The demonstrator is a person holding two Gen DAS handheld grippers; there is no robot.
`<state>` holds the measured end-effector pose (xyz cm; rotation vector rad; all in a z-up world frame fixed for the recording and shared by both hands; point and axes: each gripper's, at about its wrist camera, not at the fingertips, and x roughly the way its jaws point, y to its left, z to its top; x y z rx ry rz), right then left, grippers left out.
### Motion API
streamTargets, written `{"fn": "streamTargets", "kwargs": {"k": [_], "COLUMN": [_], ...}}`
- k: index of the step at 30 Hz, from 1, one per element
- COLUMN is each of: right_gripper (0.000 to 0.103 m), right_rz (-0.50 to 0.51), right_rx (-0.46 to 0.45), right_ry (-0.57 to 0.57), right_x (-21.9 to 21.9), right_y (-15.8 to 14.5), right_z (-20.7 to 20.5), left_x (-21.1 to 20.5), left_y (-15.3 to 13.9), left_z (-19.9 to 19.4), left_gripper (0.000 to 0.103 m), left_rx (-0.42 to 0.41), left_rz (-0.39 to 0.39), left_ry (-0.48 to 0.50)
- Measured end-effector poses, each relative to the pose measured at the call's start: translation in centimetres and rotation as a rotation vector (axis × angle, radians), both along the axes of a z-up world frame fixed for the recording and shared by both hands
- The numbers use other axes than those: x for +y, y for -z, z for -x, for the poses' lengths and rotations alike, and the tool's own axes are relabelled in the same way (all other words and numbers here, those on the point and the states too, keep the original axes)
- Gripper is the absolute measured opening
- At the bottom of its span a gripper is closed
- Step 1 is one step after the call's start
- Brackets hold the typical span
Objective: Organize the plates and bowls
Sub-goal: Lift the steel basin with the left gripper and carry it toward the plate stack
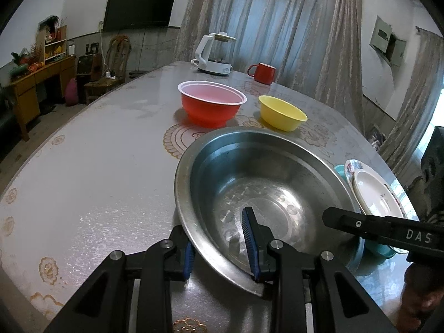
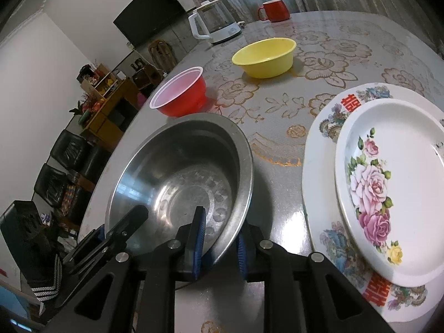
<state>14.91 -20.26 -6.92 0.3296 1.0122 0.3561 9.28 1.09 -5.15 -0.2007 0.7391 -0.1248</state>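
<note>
The steel basin (image 1: 263,194) sits on the counter (image 1: 97,180), and both grippers straddle its near rim. The left gripper (image 1: 219,245) has one finger inside and one outside the wall, with a visible gap; the right gripper (image 2: 219,245) does likewise, and whether either pinches the rim cannot be told. Beyond the basin stand a red bowl (image 1: 212,102) and a yellow bowl (image 1: 281,112). Just right of the basin lies a flowered plate (image 2: 394,194) on a larger plate (image 2: 327,127).

White walls, TV (image 1: 140,7) mounted far left. Wood desk (image 1: 36,80) and chair (image 1: 106,68) below it. Beige curtains (image 1: 277,19) far, daylight through. Black seats (image 2: 69,166) left, tiled floor.
</note>
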Motion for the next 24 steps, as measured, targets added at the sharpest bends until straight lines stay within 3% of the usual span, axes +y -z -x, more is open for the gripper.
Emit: {"fn": "streamTargets", "kwargs": {"k": [8,15,18,24], "right_gripper": [0.021,0.023,0.023,0.029], "right_rz": [0.023,-0.023,-0.040,-0.045], "right_rx": [-0.016,0.002,0.005,0.007], "right_ry": [0.006,0.010,0.015,0.018], "right_x": [-0.4,-0.9,-1.1,-1.3], "right_y": [-0.2,-0.2,-0.3,-0.3], "right_z": [0.8,0.8,0.9,1.4], "left_x": [-0.5,-0.2,-0.3,0.0], "left_y": [0.1,-0.3,-0.3,-0.8], "left_z": [-0.2,0.2,0.4,0.8], "left_gripper": [0.031,0.035,0.040,0.060], "left_rx": [0.003,0.002,0.002,0.010], "left_rz": [0.002,0.012,0.010,-0.002], "left_ry": [0.011,0.005,-0.002,-0.034]}}
